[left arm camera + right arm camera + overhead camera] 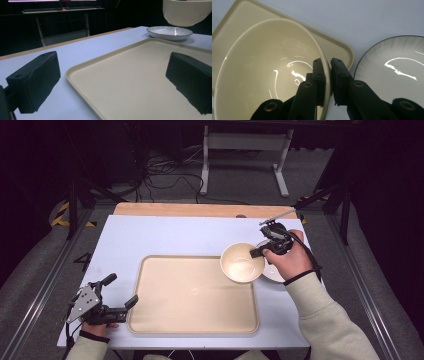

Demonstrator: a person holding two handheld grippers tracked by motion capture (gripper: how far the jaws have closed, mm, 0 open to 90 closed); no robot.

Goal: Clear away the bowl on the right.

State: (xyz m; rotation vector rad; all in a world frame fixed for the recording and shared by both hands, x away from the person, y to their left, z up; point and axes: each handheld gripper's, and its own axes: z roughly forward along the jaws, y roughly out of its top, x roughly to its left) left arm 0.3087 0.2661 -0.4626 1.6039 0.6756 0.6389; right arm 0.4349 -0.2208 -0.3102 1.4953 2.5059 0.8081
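A cream bowl (241,263) hangs in the air over the tray's far right corner, and my right gripper (258,251) is shut on its rim. In the right gripper view the jaws pinch the cream bowl (267,72) wall, one inside and one outside. A white plate (274,272) with a dark rim lies on the table just right of the bowl, partly under the hand; the white plate (394,67) is also below in the right gripper view. My left gripper (122,292) is open at the tray's near left corner, nothing between its jaws.
A large cream tray (192,295) lies in the middle of the light blue table (160,235); its rim (75,75) runs between my left jaws. A wooden strip edges the table's far side. Cables and a desk frame stand on the floor beyond.
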